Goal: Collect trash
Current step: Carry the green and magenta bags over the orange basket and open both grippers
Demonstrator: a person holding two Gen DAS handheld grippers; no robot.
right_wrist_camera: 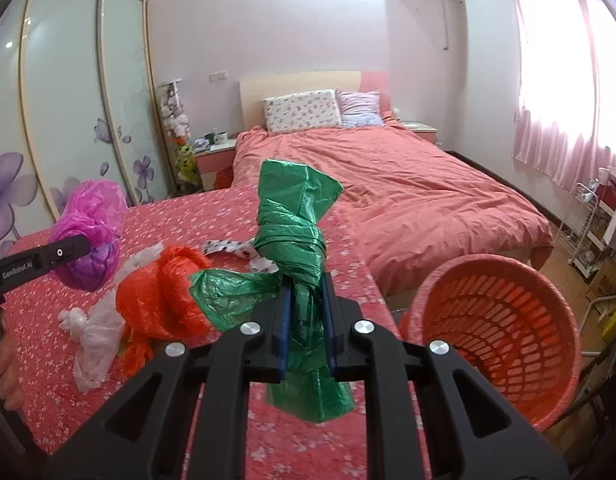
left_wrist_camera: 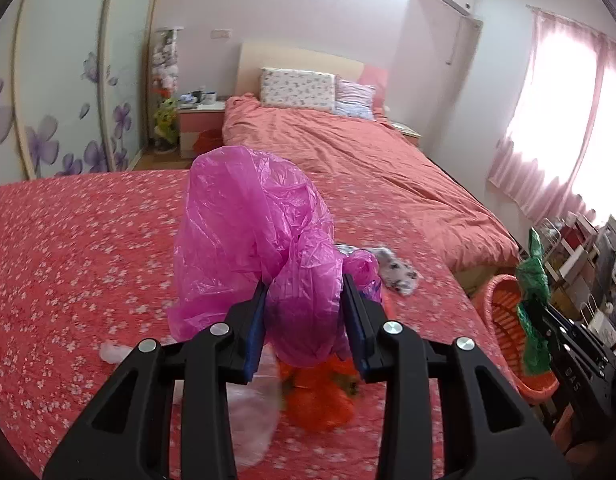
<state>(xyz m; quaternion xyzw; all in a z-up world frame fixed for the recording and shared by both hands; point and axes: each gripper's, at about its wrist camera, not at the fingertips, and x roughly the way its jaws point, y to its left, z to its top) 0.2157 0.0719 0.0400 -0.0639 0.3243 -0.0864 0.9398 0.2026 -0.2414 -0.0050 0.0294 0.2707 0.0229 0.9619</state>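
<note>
Red flowered cloth (right_wrist_camera: 212, 216) covers the near surface, with a coral-quilted bed (right_wrist_camera: 407, 184) beyond and a flower-printed wardrobe (right_wrist_camera: 68, 120) at far left. On the cloth, from the left, lie a knotted clear bag (right_wrist_camera: 94, 330), an orange bag (right_wrist_camera: 160, 296) and a spotted scrap (right_wrist_camera: 244, 254). The left gripper (left_wrist_camera: 304, 292) is clenched on a crumpled magenta bag (left_wrist_camera: 244, 236), lifted clear of the cloth, its bulk billowing up and leftward past the pads. The right gripper (right_wrist_camera: 304, 312) clamps a twisted green bag (right_wrist_camera: 296, 216) mid-length, one end standing above the jaws, the other hanging beneath. Just right of it tilts an orange slatted basket (right_wrist_camera: 503, 320)
</note>
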